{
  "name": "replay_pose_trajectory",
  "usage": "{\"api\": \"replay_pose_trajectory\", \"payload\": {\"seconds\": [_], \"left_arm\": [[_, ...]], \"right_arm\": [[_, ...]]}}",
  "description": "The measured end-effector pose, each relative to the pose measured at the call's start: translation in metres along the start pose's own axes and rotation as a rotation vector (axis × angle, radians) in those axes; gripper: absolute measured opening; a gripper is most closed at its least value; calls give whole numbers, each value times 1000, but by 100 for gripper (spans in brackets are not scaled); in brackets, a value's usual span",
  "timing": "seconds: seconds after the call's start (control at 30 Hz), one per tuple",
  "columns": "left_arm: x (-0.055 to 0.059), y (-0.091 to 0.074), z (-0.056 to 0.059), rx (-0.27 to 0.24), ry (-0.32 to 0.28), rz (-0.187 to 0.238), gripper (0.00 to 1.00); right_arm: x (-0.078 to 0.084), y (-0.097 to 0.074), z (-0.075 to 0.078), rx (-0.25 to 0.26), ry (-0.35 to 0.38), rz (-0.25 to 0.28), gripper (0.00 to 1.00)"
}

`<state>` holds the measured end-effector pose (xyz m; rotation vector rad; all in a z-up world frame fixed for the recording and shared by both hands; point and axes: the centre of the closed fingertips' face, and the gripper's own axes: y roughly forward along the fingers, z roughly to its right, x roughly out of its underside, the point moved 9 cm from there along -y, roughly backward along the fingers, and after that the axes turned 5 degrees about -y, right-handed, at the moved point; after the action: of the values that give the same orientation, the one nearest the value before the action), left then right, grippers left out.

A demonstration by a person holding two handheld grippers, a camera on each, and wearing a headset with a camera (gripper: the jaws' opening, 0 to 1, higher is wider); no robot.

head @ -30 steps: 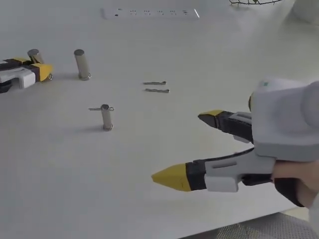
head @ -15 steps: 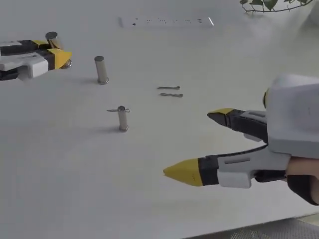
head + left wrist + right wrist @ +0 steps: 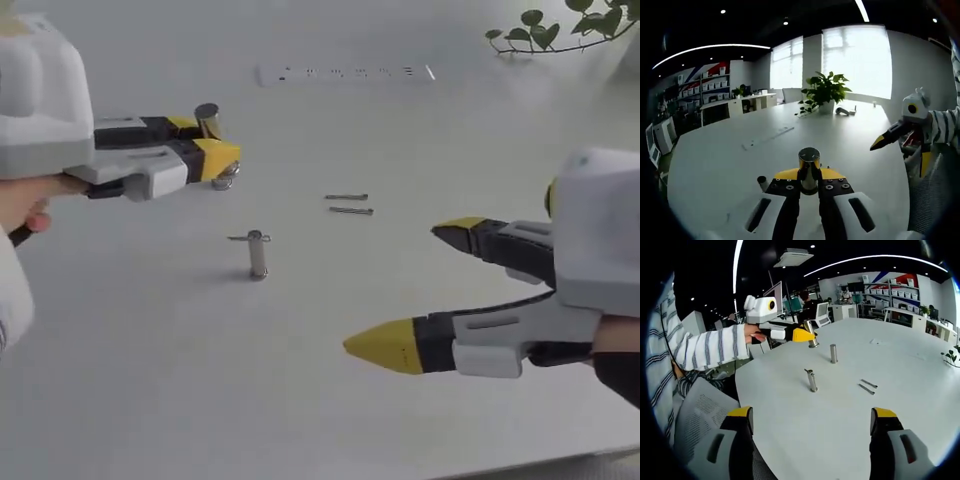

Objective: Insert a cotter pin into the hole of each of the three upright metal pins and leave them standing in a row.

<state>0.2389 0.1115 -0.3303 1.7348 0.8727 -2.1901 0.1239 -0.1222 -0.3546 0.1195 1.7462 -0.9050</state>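
I am clamping one metal pin (image 3: pixel 809 156) upright in my left gripper (image 3: pixel 222 155). My right gripper (image 3: pixel 395 290) is hanging open and empty, nearer the two cotter pins (image 3: pixel 351 210) lying flat, crosswise, beyond its tips.

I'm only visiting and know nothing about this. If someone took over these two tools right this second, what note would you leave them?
Left hand-held gripper: shut on a bare metal pin. I cannot tell if it is lifted off the table.
Right hand-held gripper: open, empty, above the table.
Things: the fitted pin stands with a cotter pin through its top. A second bare pin stands nearby. Two loose cotter pins lie side by side.
Done: one pin of three.
Left: fit both loose cotter pins into the bare pins, then stand all three in a row.
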Motion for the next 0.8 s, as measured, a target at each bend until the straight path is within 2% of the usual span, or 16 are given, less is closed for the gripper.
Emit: {"api": "replay_pose_trajectory", "payload": {"seconds": [0.1,0.33,0.37,0.6,0.8], "left_arm": [[-3,7,11,39,24,-3,9],[-5,21,32,116,38,-3,9],[-5,26,38,122,40,-5,9],[11,42,64,201,48,-48,9],[23,54,77,248,55,-78,9]], "right_arm": [[-1,-1,0,-1,-5,3,97],[-6,-9,0,9,-18,20,97],[-6,-9,0,11,-19,21,97],[-6,-13,1,20,-19,21,96],[-6,-14,1,19,-22,20,96]]}}
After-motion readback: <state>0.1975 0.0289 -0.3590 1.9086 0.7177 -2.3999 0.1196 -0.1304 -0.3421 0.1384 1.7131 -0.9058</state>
